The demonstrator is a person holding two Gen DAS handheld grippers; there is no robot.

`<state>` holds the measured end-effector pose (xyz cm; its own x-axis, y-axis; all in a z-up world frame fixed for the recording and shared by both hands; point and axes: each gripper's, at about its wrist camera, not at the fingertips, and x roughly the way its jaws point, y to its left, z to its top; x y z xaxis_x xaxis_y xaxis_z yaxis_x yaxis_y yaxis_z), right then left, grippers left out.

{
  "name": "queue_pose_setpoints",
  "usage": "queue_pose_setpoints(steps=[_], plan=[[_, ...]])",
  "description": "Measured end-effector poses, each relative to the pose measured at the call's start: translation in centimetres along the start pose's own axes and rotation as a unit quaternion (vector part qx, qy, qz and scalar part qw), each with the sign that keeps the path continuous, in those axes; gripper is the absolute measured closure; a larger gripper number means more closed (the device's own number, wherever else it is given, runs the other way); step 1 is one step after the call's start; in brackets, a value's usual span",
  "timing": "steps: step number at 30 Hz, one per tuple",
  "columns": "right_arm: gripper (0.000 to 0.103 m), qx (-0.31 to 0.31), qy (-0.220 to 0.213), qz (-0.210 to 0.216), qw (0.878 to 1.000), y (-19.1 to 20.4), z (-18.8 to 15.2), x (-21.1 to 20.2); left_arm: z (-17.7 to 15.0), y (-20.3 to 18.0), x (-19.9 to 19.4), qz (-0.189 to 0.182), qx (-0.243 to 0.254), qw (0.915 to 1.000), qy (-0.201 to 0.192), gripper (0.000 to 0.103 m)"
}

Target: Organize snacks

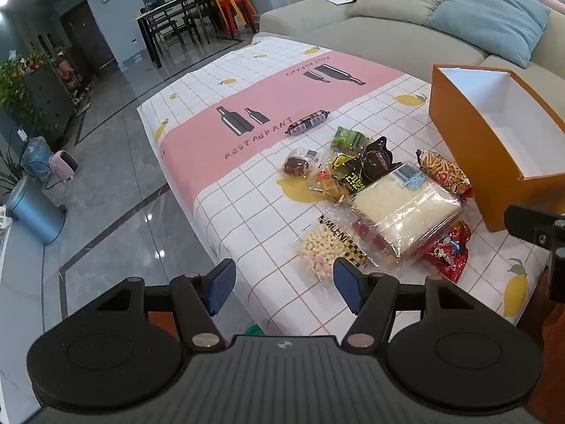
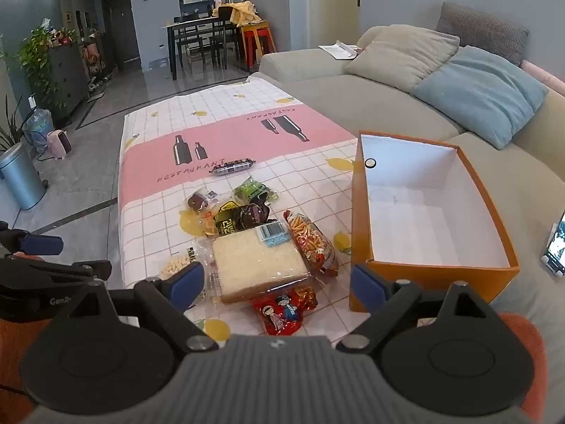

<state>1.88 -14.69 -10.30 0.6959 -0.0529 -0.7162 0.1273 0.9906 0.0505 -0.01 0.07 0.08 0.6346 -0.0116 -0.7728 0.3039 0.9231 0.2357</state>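
Checked-cloth surface [image 1: 247, 190] w/ snack pile [image 1: 374, 190] beside orange box [image 2: 423, 275]; your left claw [image 1: 284, 284] & right claw [image 2: 279, 282] both spread, holding nothing

A heap of snack packets lies beside the orange box [image 2: 429, 275] — open, white inside, nothing in it. Wrapped sliced bread [image 2: 259, 265] tops the heap, a stick-snack bag [image 2: 310, 243] touching it; a dark sausage [image 2: 231, 167] lies apart — on the pink band.
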Motion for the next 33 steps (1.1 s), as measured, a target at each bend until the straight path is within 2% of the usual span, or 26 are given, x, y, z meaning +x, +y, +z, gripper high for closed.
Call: queue_pose_setpoints(steps=[6,12,33], plan=[[0.015,0.006,0.005,-0.001,1.000,0.08,0.37,0.56,-0.44,0.66,-0.01,-0.007,-0.015,0.9998,0.005,0.028],[0.015,-0.003,0.008,0.005,1.000,0.09,-0.13,0.48,0.20,0.29,0.29,-0.006,-0.010,0.9999,0.012,0.028],[0.015,-0.005,0.013,0.000,1.000,0.16,-0.49,0.47,-0.56,0.27,0.50,-0.010,-0.011,0.9998,0.013,0.028]])
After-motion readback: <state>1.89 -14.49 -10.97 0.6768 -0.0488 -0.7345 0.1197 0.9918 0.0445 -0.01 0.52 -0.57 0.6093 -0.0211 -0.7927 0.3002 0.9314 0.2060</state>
